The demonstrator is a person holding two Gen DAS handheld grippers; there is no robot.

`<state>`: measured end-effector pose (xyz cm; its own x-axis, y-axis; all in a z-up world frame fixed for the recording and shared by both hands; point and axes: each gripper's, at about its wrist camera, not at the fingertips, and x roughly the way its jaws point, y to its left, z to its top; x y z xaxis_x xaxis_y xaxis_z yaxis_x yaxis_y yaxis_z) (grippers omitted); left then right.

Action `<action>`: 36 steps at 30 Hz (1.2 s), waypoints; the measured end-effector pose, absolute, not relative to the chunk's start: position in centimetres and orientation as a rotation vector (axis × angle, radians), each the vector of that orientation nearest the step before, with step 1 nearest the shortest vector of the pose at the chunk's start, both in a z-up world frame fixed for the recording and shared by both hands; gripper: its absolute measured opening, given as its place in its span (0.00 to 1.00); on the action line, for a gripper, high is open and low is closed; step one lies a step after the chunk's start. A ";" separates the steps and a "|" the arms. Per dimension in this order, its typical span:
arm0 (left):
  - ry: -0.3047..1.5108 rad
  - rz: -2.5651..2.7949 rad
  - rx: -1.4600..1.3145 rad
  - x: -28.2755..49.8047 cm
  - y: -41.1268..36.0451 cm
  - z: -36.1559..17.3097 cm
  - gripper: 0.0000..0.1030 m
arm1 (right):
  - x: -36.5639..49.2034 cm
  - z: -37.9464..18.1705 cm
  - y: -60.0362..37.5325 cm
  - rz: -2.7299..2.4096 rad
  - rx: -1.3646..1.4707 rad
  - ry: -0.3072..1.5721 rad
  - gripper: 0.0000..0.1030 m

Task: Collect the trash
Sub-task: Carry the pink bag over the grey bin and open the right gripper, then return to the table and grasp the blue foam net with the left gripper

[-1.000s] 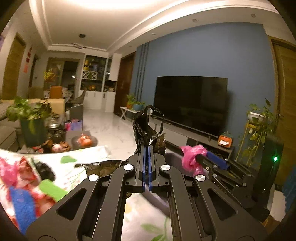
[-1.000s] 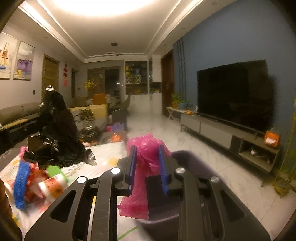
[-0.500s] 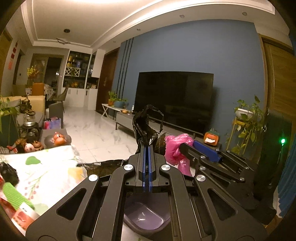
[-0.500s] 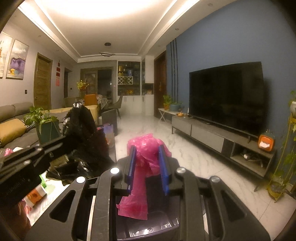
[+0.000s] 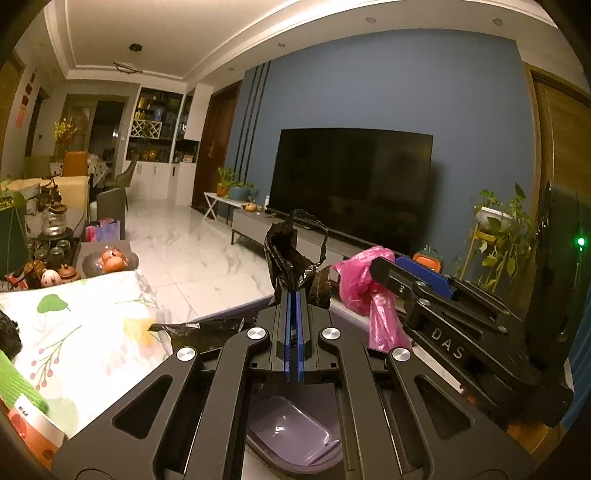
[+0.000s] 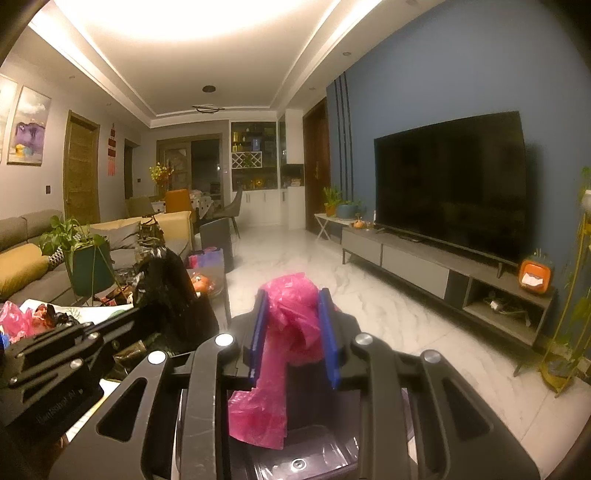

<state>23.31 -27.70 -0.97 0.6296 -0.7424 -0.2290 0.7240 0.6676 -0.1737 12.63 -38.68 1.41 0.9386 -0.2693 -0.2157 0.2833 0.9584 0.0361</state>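
- Both tools have swung off the tabletop to above the purple bin
- left tool clenched on black bag
- right tool grasping pink bag; drop likely next

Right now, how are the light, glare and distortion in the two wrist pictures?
Left wrist view: warm dim light, straight lines bowed by the fisheye, a glare spot on the purple bin. Right wrist view: the ceiling light is blown out white, while the pink bag stays sharp.
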 end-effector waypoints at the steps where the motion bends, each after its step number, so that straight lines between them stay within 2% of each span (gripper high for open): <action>1: 0.299 -0.843 -0.062 23.4 -27.9 -1.1 0.02 | 12.7 1.4 -38.8 -0.281 0.072 0.212 0.30; 6: 0.321 -0.845 -0.051 23.8 -28.1 -1.6 0.03 | 13.0 1.8 -39.5 -0.284 0.101 0.209 0.43; 7: 0.330 -0.835 -0.049 24.1 -28.0 -1.7 0.09 | 13.0 1.8 -39.5 -0.286 0.102 0.206 0.49; 8: 0.336 -0.833 -0.052 24.3 -28.0 -1.7 0.20 | 12.9 1.8 -39.5 -0.287 0.101 0.204 0.53; 9: 0.342 -0.831 -0.057 24.5 -27.9 -1.7 0.27 | 12.9 1.7 -39.4 -0.292 0.099 0.203 0.53; 10: 0.343 -0.825 -0.061 24.6 -27.9 -1.9 0.43 | 12.8 1.7 -39.3 -0.298 0.096 0.202 0.53; 11: 0.337 -0.818 -0.066 24.6 -27.6 -2.0 0.50 | 12.7 1.7 -39.4 -0.302 0.099 0.200 0.54; 15: 0.322 -0.777 -0.074 24.6 -26.4 -2.1 0.61 | 11.9 1.7 -39.2 -0.320 0.117 0.194 0.57; 20: 0.281 -0.682 -0.076 23.5 -24.3 -2.0 0.87 | 10.9 1.7 -38.2 -0.350 0.108 0.183 0.66; 22: 0.267 -0.640 -0.071 22.7 -23.4 -1.9 0.93 | 10.4 1.5 -37.6 -0.357 0.109 0.183 0.70; 26: 0.254 -0.560 -0.057 20.9 -21.3 -1.9 0.95 | 9.0 1.2 -35.9 -0.371 0.103 0.175 0.82; 36: 0.282 -0.392 -0.100 17.2 -13.6 -3.0 0.95 | 6.5 0.9 -31.3 -0.323 0.088 0.162 0.83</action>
<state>17.21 -13.60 -3.03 0.8859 -0.3899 -0.2513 0.3623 0.9199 -0.1500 6.52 -31.33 0.89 0.9353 -0.3090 -0.1726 0.3231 0.9445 0.0601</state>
